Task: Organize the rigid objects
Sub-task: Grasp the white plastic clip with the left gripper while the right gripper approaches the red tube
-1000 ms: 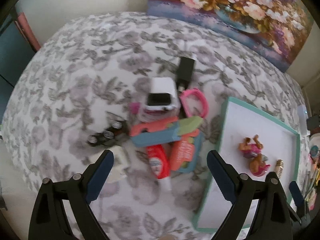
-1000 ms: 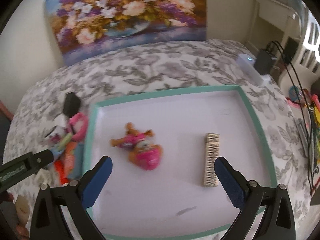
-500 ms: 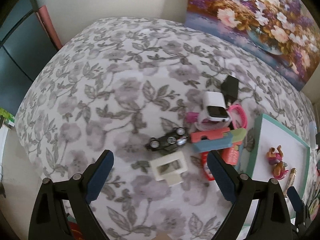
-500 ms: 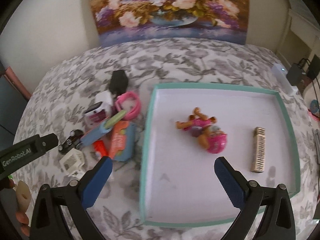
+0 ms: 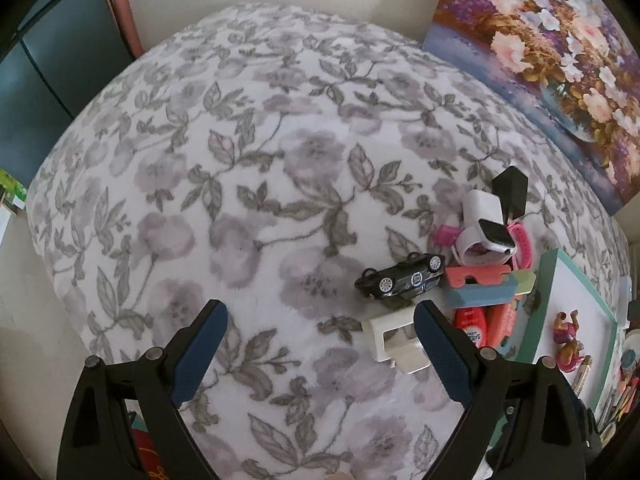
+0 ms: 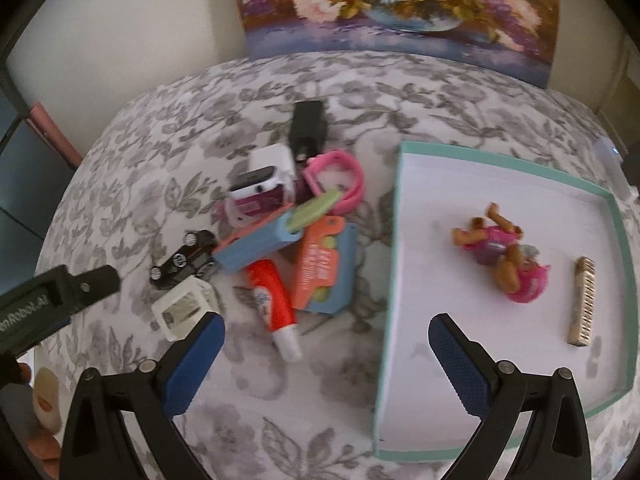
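Soft flowery bedding [image 5: 248,208] covers the bed, and a big flower painting [image 6: 396,0] leans on the wall behind it. Most of the task's things sit in 1 messy pile on the bed, just beside a white tray [image 6: 436,168] with a green rim. In the pile are a black toy car [image 5: 402,278], a white frame [image 5: 394,340], a red tube [image 6: 272,300], a blue block [image 6: 256,246], a pink band [image 6: 340,176], a white watch [image 5: 486,234] and a black plug [image 6: 308,126]. Many of them touch or lie on top of each other. 2 things are already in the tray: a pink toy dog [image 6: 504,256] and a small gold comb [image 6: 583,302], a little apart.

The left gripper [image 5: 320,356] is spread wide and holds nothing. It hangs over bare bedding, with the frame just by its right finger. The right gripper [image 6: 326,360] is also wide and holds nothing, over the spot between the pile and the tray.

What could go wrong? The bed is soft, so a push down may sink a thing away from the fingers. Grabbing 1 thing may drag its neighbors along. The car lies tipped over and may roll off.
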`<action>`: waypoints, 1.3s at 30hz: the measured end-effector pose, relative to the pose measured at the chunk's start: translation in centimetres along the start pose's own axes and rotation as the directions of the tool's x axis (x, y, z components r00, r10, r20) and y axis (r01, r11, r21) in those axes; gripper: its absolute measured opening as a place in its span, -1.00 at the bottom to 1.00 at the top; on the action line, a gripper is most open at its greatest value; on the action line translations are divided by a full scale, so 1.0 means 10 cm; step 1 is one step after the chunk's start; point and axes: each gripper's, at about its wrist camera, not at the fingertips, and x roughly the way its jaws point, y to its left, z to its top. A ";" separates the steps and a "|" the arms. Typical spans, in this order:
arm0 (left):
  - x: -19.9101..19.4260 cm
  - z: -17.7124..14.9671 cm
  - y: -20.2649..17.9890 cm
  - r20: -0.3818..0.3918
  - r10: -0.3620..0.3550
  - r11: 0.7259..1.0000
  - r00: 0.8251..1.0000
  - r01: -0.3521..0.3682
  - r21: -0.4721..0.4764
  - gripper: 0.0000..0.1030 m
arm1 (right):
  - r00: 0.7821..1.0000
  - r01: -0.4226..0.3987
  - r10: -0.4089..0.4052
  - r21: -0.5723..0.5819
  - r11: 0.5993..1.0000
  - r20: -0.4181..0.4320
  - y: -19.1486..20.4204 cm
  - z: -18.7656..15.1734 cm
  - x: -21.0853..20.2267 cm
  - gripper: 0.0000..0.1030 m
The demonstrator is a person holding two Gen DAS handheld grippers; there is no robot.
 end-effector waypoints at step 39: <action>0.69 -0.15 -0.60 -0.203 -0.065 0.994 0.977 0.081 0.074 0.15 | 0.996 0.085 -0.086 -0.024 0.996 -0.029 -0.09 -0.01 0.12 1.00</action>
